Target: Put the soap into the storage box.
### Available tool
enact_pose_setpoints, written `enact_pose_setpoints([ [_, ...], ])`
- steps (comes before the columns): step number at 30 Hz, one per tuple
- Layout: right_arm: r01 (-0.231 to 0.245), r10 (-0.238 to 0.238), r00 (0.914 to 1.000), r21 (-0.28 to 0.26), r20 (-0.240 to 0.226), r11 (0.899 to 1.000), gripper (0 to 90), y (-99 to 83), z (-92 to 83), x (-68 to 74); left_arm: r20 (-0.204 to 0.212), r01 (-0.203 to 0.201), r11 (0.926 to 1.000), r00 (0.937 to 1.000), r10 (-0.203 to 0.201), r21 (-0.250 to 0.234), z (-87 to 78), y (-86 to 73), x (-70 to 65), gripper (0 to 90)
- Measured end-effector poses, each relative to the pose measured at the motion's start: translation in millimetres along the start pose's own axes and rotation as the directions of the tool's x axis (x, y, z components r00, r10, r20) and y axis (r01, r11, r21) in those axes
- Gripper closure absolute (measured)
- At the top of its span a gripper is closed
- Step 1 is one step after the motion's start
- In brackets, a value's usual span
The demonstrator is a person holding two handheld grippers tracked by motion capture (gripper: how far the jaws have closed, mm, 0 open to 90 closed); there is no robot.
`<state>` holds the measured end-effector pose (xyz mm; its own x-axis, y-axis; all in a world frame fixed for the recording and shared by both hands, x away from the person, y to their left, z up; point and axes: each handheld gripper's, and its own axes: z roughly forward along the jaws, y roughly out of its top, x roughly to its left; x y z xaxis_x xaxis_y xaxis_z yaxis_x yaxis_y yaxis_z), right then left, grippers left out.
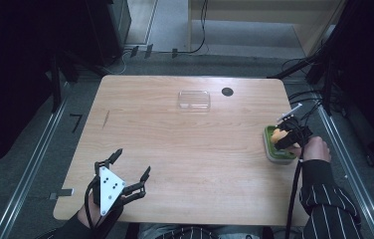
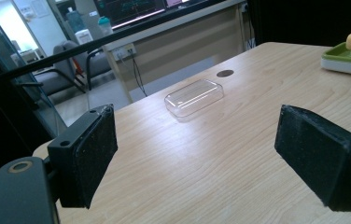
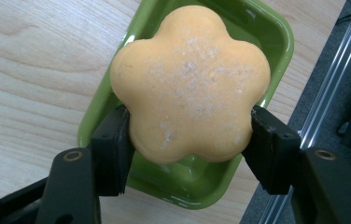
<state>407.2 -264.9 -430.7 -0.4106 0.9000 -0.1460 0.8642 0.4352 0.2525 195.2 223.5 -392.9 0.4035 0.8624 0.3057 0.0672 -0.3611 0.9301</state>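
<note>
Orange flower-shaped soap (image 3: 190, 84) sits clamped in right gripper (image 3: 190, 140) above green dish (image 3: 253, 23); left gripper (image 2: 197, 154) open.

Your wooden table (image 1: 190, 144) | clear lid (image 1: 194, 100) far-centre | green dish (image 1: 274, 152) at right edge, w/ soap inside

Both grippers are black; the left gripper (image 1: 131, 174) carries a grey three-cornered plate dotted with dark holes, its jaws faced with rough black pads. A black cable trails from the right gripper (image 1: 285, 140). The sleeves are dark with thin white stripes
</note>
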Motion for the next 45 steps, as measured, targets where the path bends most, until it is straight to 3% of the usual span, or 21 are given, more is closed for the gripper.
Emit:
enact_pose_setpoints([
  [20,-0.021,0.02,0.9997,0.049,0.017,0.999,39.5,6.4,16.6,-1.1,0.001,0.006,1.0,1.0,-0.006,-0.005,0.3,-0.1,-0.1,13.5],
  [45,-0.019,0.016,0.9991,0.059,0.04,0.998,37.1,6.4,17.1,4.0,0.002,0.001,1.0,1.0,-0.001,-0.001,0.1,0.1,0.0,13.5],
])
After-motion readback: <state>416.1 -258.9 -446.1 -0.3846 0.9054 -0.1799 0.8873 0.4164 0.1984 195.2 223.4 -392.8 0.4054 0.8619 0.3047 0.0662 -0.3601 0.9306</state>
